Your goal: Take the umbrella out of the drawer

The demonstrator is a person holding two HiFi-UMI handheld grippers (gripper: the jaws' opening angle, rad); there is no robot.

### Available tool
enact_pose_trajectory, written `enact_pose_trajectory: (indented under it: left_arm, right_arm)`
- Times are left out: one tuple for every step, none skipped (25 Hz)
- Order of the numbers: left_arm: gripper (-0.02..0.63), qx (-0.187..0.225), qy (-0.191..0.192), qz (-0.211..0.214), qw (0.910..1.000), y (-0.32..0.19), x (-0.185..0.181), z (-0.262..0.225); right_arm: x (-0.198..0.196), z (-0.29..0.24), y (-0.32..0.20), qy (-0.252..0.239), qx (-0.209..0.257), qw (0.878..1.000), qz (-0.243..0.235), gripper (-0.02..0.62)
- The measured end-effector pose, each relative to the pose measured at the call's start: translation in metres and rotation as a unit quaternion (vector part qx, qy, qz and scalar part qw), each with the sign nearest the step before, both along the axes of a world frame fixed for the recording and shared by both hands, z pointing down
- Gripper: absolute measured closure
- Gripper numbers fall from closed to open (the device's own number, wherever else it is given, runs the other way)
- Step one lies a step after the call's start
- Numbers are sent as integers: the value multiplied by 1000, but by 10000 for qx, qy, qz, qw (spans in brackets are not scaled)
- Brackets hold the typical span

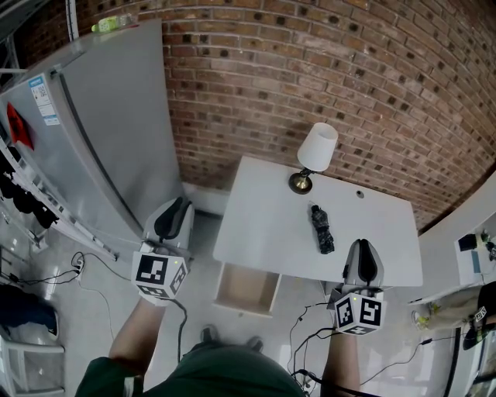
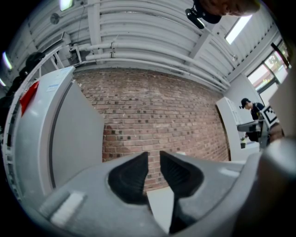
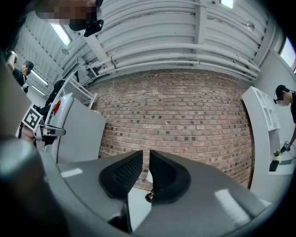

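Note:
A folded black umbrella (image 1: 322, 229) lies on top of the white table (image 1: 256, 233), right of centre. Below the table's front edge, the wooden drawer (image 1: 246, 288) stands pulled out and looks empty. My left gripper (image 1: 175, 211) hovers off the table's left side, above the floor. My right gripper (image 1: 363, 257) hangs over the table's front right corner, a short way in front of the umbrella. In the left gripper view the left gripper (image 2: 154, 157) shows a narrow gap and holds nothing. The right gripper (image 3: 146, 155) looks the same in its own view.
A white-shaded lamp (image 1: 314, 155) with a brass base stands at the table's back, against the brick wall. A tall grey fridge (image 1: 101, 132) stands to the left, with a green bottle (image 1: 116, 23) on top. Cables (image 1: 306, 329) trail on the floor. A white counter (image 1: 473, 256) is at the right.

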State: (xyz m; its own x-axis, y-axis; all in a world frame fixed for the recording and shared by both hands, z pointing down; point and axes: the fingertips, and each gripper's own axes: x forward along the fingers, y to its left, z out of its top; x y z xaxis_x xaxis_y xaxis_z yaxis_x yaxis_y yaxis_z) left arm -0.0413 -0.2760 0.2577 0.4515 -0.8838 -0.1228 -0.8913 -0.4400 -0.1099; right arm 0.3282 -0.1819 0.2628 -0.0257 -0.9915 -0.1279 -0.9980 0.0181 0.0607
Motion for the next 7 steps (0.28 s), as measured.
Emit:
enact_pose_trajectory:
  left_arm:
    - [526,-1,2,4,10000,-1,-1,0]
    - [526,-3,1,6,10000,-2,-2,0]
    - [526,-5,-1,8,10000,-2,-3,0]
    - [526,-5,-3,9,10000,-3,-4,1]
    - [526,-4,-3,9,10000,-4,-4,1]
    - [526,-3,-2,9,10000,-5,-5,1]
    - [526,-1,-1,9,10000,-6,-6,1]
  right_arm:
    - [-2,0,0,3,-9,10000,7,551]
    - [-3,0,-1,2,-20,10000,15,551]
    - [-4,0,-1,5,-25,10000,20,551]
    - [-5,1,-2,12,-23,10000,19,551]
    - [-5,1,-3,19,-15,10000,15,551]
    - [-5,1,-3,24,-8,10000,10,551]
    - [-6,1,-4,28,0,10000,6,551]
